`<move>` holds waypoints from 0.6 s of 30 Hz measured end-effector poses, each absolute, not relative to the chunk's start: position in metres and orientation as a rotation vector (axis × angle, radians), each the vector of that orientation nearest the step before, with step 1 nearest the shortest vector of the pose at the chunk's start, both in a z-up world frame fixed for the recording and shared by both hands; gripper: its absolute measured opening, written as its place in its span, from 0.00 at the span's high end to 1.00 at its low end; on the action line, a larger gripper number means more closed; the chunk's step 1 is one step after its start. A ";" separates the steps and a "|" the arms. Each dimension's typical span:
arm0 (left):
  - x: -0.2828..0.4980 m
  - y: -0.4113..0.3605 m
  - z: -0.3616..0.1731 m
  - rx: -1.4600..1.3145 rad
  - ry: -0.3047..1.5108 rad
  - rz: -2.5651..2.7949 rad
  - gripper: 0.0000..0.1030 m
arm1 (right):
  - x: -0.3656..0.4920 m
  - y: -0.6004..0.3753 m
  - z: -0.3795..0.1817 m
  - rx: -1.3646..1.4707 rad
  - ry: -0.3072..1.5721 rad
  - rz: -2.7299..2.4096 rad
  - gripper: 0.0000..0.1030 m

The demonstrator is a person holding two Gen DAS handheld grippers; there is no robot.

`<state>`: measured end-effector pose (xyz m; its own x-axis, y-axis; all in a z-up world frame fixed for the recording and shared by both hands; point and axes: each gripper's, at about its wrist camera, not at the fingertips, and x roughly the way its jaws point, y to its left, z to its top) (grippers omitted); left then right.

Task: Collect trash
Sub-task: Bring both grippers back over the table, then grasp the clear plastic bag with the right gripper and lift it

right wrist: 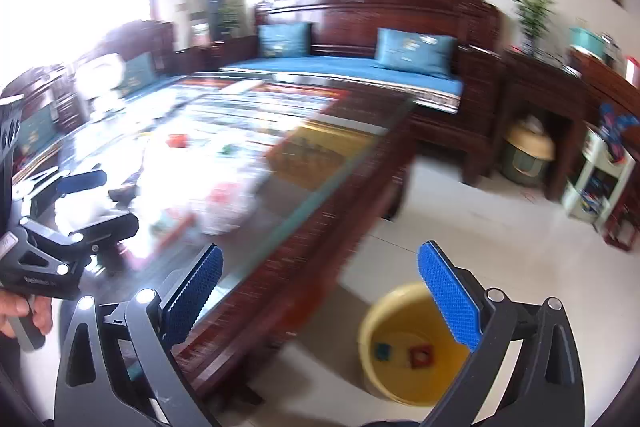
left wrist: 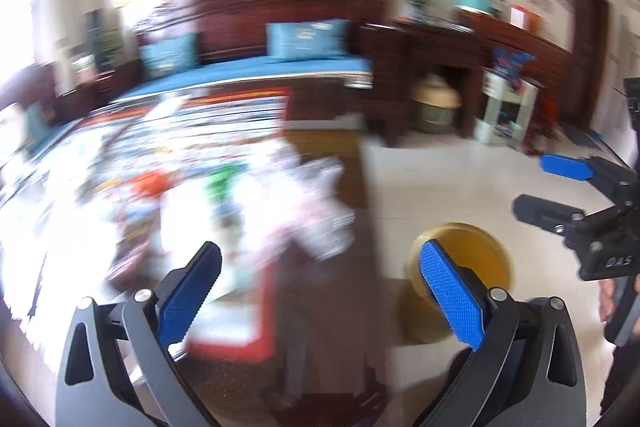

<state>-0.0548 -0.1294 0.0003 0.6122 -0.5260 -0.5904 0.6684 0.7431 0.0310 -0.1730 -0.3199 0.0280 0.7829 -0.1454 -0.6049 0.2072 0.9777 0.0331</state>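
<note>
My left gripper (left wrist: 320, 267) stands open and empty over the corner of the dark wooden coffee table (left wrist: 320, 307). Blurred litter lies on the glass top: an orange piece (left wrist: 148, 183), a green piece (left wrist: 224, 179) and crumpled white plastic (left wrist: 320, 203). A yellow bin (left wrist: 480, 255) stands on the floor, just behind the left gripper's right finger. My right gripper (right wrist: 320, 267) is open and empty too, between the table edge (right wrist: 320, 187) and the yellow bin (right wrist: 400, 347). The bin holds a teal scrap (right wrist: 382, 351) and a red scrap (right wrist: 420, 355). Each gripper shows in the other's view, open: right gripper (left wrist: 536, 187), left gripper (right wrist: 104, 201).
A wooden sofa (right wrist: 360, 67) with blue cushions runs behind the table. To the right stand a dark side table (right wrist: 540, 99), a lidded pot (right wrist: 528, 151) and a white shelf unit (right wrist: 600, 179). Pale tiled floor (right wrist: 460, 219) lies around the bin. A person's hand (right wrist: 24, 311) holds the left gripper.
</note>
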 end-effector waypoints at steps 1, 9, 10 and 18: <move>-0.053 -0.108 -0.001 0.232 0.589 -0.643 0.04 | -0.165 -0.305 0.030 0.087 0.645 -0.162 0.08; -0.021 0.020 -0.020 -0.008 0.670 -0.386 0.04 | -0.115 -0.221 0.022 0.061 0.681 0.016 0.08; -0.016 0.030 -0.022 -0.015 0.673 -0.361 0.04 | -0.109 -0.213 0.021 0.048 0.688 0.024 0.08; -0.001 0.045 -0.031 0.001 0.646 -0.346 0.04 | -0.086 -0.192 0.020 0.040 0.691 0.005 0.08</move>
